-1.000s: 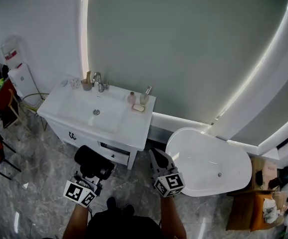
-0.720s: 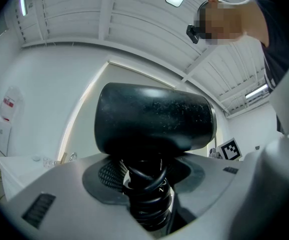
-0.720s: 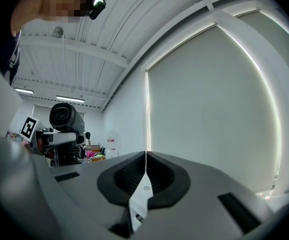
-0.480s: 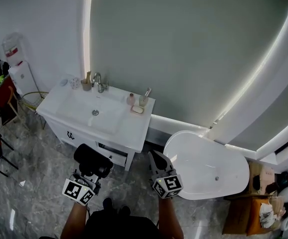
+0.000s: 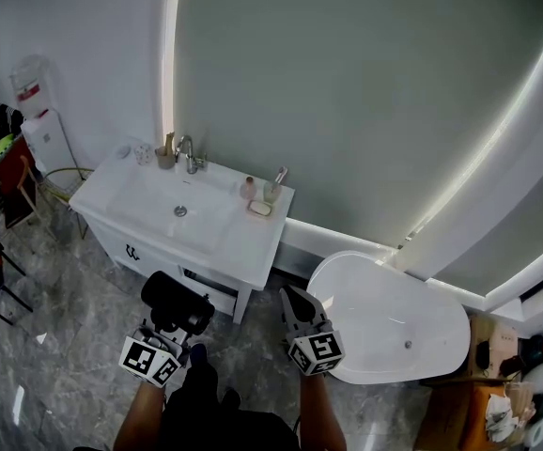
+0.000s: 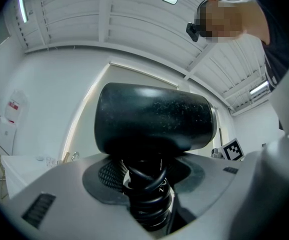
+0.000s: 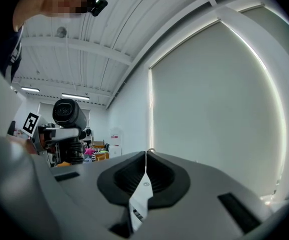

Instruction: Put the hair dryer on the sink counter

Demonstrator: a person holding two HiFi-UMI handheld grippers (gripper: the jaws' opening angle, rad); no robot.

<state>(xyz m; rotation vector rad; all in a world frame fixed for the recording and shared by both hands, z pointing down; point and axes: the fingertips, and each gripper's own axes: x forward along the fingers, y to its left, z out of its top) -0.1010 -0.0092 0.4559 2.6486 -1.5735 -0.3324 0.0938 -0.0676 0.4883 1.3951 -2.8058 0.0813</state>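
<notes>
Hair dryer [image 6: 154, 119]: black, not yet on the table [image 5: 253, 244]. You hold it in your left tool [image 6: 145, 196], whose jaws are clamped on the cord-wrapped handle, and the barrel lies crosswise above them. The white table with its sink [image 5: 179, 211] stands ahead of the left tool, well apart from it. Your right tool [image 7: 145, 159] has its jaws pressed together and grips nothing; it is beside the left tool without touching it. A faucet [image 5: 187, 154] and small bottles [image 5: 260, 190] stand along the table's far edge. A white bathtub [image 5: 389, 318] lies ahead and to the right of the right tool.
</notes>
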